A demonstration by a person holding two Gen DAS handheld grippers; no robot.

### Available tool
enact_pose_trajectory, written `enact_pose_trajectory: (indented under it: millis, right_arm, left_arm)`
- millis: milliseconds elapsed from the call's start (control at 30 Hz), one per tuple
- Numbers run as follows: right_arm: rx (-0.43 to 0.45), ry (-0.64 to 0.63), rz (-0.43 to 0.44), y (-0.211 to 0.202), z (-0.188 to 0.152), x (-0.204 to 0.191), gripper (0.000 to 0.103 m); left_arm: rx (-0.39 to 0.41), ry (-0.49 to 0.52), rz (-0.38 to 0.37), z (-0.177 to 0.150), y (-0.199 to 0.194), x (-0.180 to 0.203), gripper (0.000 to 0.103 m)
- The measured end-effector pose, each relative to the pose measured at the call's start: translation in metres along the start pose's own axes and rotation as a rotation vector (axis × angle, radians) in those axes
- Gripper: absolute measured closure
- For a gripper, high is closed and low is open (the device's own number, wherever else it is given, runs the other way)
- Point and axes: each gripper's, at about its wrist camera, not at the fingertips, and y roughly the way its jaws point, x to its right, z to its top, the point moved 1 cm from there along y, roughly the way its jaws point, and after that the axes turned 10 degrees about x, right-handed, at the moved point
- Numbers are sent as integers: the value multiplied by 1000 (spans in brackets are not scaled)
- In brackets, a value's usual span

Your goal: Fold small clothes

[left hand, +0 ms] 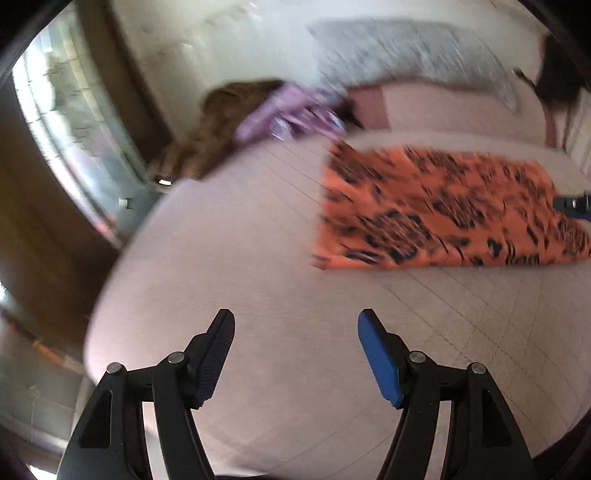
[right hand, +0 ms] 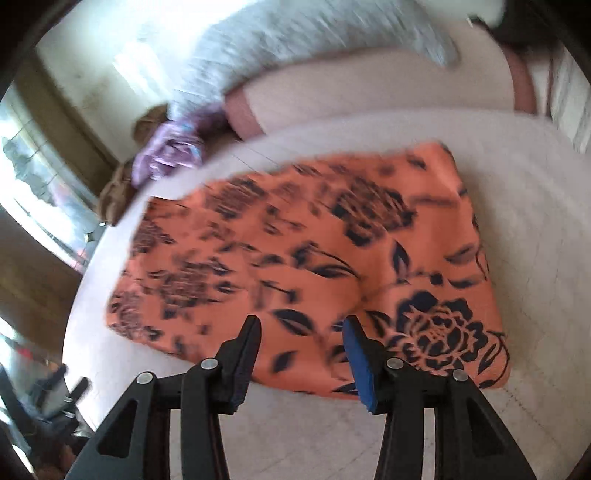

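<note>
- Looking down both cameras, I see the orange floral garment (right hand: pixel 306 266) lying flat on the pale bed (right hand: pixel 535 229), already a neat rectangle.
- My right gripper (right hand: pixel 301 343) hovers over its near edge, jaws spread and pinching nothing.
- My left gripper (left hand: pixel 295 332) is above bare sheet, well to the left of the cloth, jaws also spread and empty.
- To fold well, I judge both should come to the near corners together, pinching only the top layers.
- Blur hides the layering, so I would check the edge first.
- A purple bundle (right hand: pixel 166 155) lies at the far left, beside a grey pillow (right hand: pixel 295 33); I would steer clear.
</note>
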Motion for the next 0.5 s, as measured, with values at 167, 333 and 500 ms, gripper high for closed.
enact_pose_trajectory:
  millis: [167,333,500]
  right_arm:
    - [147,-102,60,-52,23,-62,53]
    - [389,-129,97,-138,76,-115,43]
    - [596,-230,79,-221,100,-138,34]
  left_arm:
    - [119,-99,197,36,-51,-58,13]
    - [209,-185,250,67,-89,-86,5]
    - [275,-229,260,85,-126,-92,3]
